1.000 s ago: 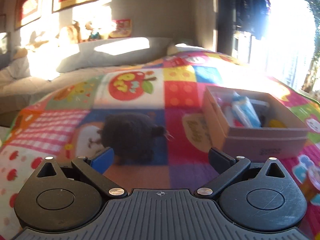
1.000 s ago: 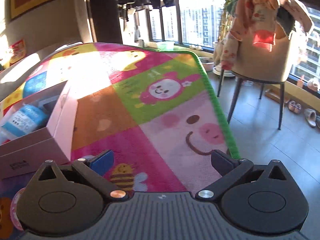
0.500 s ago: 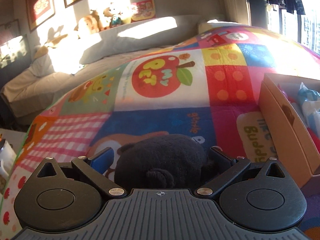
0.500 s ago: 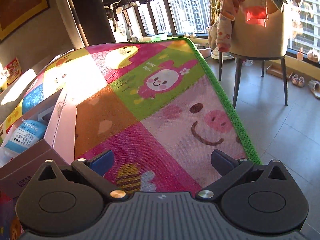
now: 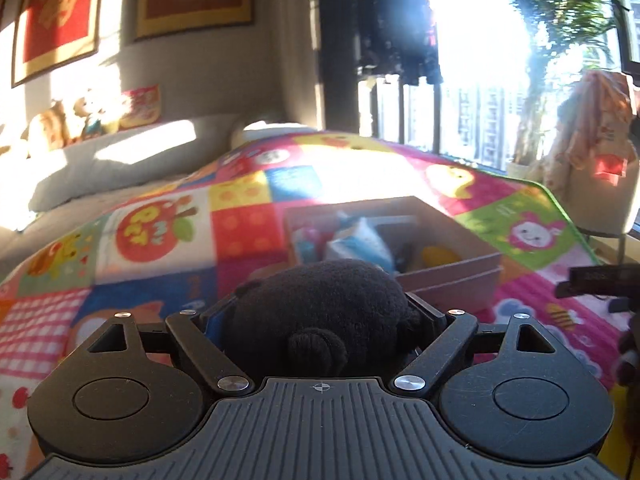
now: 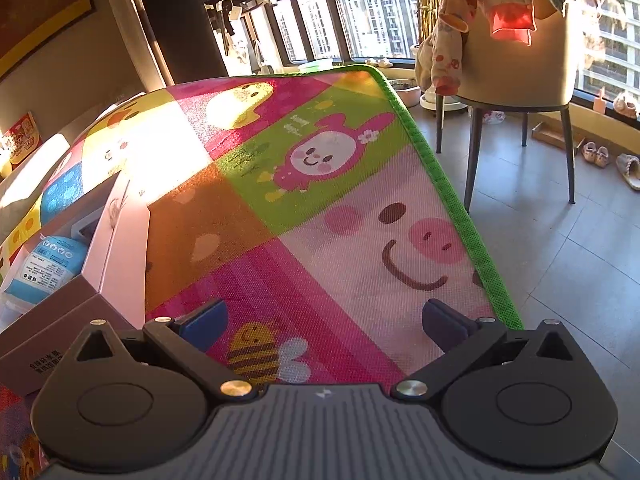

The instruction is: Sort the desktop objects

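Left wrist view: black plush toy (image 5: 320,312), lower centre, between closing jaws of left gripper (image 5: 320,316), pads pressed on. Judged step: carry to pink cardboard box (image 5: 452,276), centre right. Next: release inside. Right gripper (image 6: 320,320) spread, empty.

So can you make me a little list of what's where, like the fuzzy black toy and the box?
surface: colourful cartoon play mat
black plush toy: between the fingers of the left gripper, whose jaws are closing on it
box: open, pinkish cardboard, on the mat beyond the toy
in the box: blue and white packet, something yellow
right gripper: open, nothing between its fingers, over the bee picture
beside the mat: chair draped with clothes
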Action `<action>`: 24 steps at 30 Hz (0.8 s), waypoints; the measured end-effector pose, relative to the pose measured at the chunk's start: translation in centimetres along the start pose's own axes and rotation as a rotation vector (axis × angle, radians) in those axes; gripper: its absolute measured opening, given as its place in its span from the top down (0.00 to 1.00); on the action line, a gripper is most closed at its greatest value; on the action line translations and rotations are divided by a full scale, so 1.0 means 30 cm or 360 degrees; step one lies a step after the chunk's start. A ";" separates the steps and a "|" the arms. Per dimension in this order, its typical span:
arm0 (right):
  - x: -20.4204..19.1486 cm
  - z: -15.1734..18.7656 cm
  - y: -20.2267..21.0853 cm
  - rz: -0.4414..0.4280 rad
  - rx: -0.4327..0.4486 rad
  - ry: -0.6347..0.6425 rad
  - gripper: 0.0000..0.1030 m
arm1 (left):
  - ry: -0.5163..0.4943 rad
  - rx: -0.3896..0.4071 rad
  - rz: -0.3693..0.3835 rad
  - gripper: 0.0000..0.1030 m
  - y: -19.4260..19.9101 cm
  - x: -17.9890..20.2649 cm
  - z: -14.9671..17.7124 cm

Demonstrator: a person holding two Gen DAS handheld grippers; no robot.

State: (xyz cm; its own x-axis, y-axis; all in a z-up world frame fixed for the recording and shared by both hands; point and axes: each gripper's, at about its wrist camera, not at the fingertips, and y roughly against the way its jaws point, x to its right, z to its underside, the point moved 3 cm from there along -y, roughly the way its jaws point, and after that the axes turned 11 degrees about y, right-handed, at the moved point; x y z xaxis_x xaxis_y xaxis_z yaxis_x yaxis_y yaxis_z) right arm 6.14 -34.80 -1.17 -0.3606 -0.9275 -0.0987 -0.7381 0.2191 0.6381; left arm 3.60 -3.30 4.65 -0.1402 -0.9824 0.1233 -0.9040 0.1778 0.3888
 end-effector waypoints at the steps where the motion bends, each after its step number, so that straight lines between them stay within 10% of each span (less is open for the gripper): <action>1: -0.001 0.000 0.002 0.0004 0.0004 0.0003 0.00 | -0.0029 0.0017 0.0035 0.13 0.008 0.027 0.031; 11: -0.023 0.106 0.141 0.0203 0.0080 -0.0179 0.00 | -0.0093 -0.0199 0.0079 0.06 0.079 -0.008 0.201; 19: -0.252 0.250 0.293 -0.0093 0.0076 0.0069 0.00 | 0.0031 -0.0288 0.0147 0.03 0.143 -0.076 0.211; 24: -0.256 0.248 0.287 -0.0108 0.0041 0.0043 0.00 | 0.0175 -0.0136 0.0053 0.01 0.156 -0.097 0.129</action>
State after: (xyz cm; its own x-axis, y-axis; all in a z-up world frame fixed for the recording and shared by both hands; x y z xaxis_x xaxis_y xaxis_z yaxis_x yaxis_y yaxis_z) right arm -1.68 -23.55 -0.60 -0.2943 -0.9481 -0.1202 -0.7750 0.1631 0.6106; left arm -1.80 0.16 2.59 -0.1201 -0.9646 0.2349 -0.8614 0.2189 0.4584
